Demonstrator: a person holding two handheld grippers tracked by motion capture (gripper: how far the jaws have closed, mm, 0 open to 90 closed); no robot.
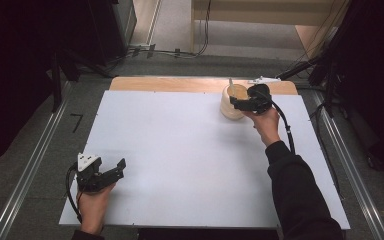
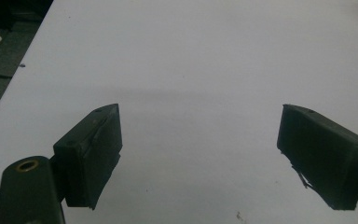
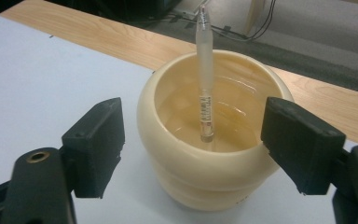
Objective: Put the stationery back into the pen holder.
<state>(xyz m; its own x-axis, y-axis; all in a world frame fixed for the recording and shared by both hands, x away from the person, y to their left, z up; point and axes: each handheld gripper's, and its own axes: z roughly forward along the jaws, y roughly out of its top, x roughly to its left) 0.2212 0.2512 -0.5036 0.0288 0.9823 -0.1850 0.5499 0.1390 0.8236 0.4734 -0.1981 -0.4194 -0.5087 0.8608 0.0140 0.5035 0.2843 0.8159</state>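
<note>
Risk entry, high view: cream pot (image 1: 231,104) stands near the far edge of the white worktop (image 1: 180,150), toward its far right corner, close to the strip of bare wood (image 1: 170,83) that runs along that edge. The right gripper (image 1: 237,104) hangs over the pot, held by a hand with a dark sleeve. A careless sideways shove could tip the pot or push it toward the far edge. The left gripper (image 1: 116,169) sits near the near left corner, well apart from the pot, jaws spread on nothing.

Left gripper view: two black block-shaped jaws stand wide apart over bare, matte white worktop, faintly speckled. Nothing lies between them; little hazard here beyond scraping the surface.

Right gripper view: jaws spread wide, one on each side of the pot (image 3: 212,140), not visibly touching it. The pot is round, bulging, with a rolled lip, glossy glazed cream outside and amber-tinted inside; whether liquid lies in it I cannot tell. A slim pen (image 3: 206,74) with a frosted translucent barrel and printed label leans upright inside, its tip at the bottom. Judged hazards: the glaze looks slick and the belly curved, so closing jaws may slip upward; a jolt could rattle the pen out or topple the pot.
</note>
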